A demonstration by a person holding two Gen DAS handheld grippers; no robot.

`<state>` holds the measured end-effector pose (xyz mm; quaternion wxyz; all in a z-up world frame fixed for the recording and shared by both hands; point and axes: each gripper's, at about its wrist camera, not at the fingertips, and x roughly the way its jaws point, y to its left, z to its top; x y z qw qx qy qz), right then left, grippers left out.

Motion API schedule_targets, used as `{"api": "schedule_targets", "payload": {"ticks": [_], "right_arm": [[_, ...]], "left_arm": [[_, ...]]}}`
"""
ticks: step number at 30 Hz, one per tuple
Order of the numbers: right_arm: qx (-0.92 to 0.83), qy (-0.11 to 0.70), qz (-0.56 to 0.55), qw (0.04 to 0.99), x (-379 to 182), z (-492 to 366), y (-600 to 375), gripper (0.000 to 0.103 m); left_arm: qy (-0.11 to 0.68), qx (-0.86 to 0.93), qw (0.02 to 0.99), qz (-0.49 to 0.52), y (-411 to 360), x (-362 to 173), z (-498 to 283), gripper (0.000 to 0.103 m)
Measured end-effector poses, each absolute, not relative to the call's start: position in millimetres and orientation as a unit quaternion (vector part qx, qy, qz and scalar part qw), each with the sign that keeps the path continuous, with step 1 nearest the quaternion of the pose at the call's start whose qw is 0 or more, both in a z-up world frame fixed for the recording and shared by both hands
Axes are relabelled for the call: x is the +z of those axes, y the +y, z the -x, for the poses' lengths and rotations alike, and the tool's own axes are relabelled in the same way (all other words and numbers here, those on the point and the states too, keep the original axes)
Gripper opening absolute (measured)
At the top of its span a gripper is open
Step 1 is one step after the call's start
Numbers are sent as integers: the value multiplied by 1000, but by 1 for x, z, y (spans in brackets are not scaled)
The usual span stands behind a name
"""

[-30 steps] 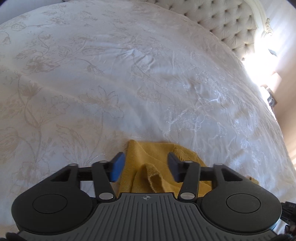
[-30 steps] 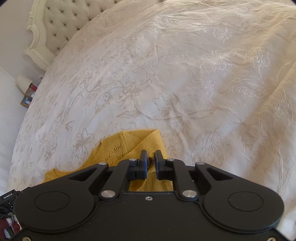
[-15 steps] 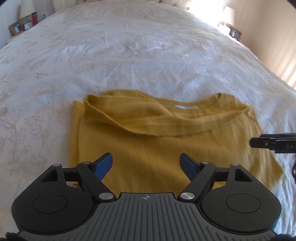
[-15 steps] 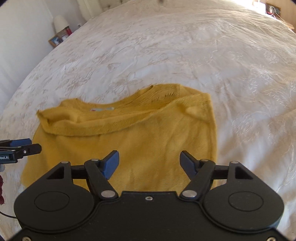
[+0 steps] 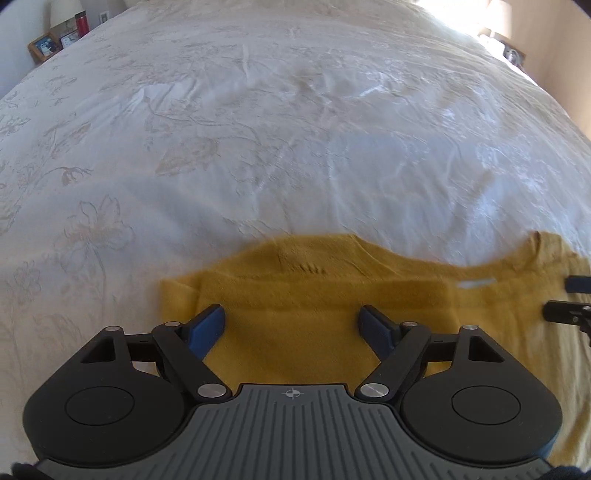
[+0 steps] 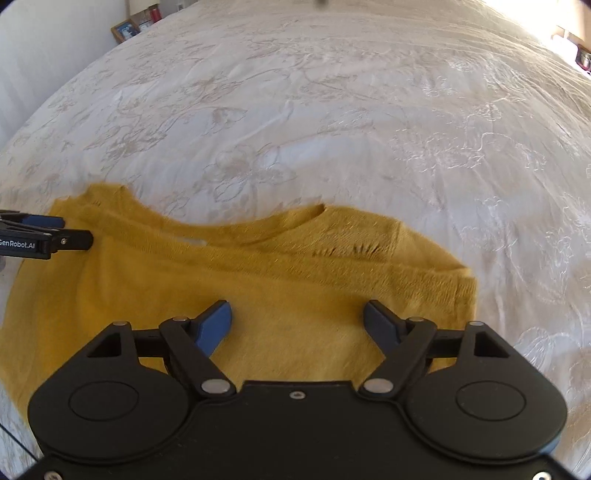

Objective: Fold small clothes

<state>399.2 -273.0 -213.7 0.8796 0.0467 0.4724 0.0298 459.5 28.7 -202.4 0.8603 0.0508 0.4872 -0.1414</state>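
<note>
Room: bedroom; a picture frame (image 5: 43,46) and a red bottle (image 5: 82,24) stand on a side table far ahead and to the left of the left tongs.
Surface: bed under a white bedspread (image 5: 280,122) with a pale flower pattern, lightly creased, stretching ahead of both tongs.
Garment: mustard-yellow knitted sweater (image 5: 314,295), lying flat on the bedspread directly under and just ahead of both tongs; neckline edge toward the far side, a white label (image 5: 476,283) showing inside the neck.
Left tongs (image 5: 293,325): jaws wide apart, blue pads showing, nothing between them; positioned over the sweater near its left edge.
Right tongs (image 6: 297,325): jaws wide apart, holding nothing; positioned over the sweater near its right edge, where a ribbed cuff (image 6: 463,295) lies.
Cross-view: tips of the right tongs show at the right edge of the left view; tips of the left tongs show at the left edge of the right view, over the sweater's shoulder.
Image quality: sweater's far edge is blurred.
</note>
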Motion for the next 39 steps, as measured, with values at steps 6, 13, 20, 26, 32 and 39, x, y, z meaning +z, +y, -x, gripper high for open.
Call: {"api": "schedule_targets", "payload": {"ticks": [6, 13, 20, 26, 32, 39], "right_arm": [[-23, 448, -118, 886, -196, -390, -302, 81], [-23, 445, -153, 882, -183, -333, -300, 83], [-15, 467, -148, 871, -179, -277, -277, 84], [-18, 470, -147, 870, -174, -249, -262, 85], [-26, 460, -151, 875, -165, -224, -252, 85], [-39, 459, -154, 874, -163, -204, -245, 86]], "left_arm": [[479, -123, 869, 2, 67, -176, -464, 82], [502, -136, 853, 40, 112, -165, -403, 88], [505, -177, 845, 4, 110, -169, -332, 88], [495, -215, 842, 2, 93, -177, -317, 88], [521, -197, 828, 70, 99, -197, -329, 86], [527, -204, 818, 107, 110, -205, -329, 53]]}}
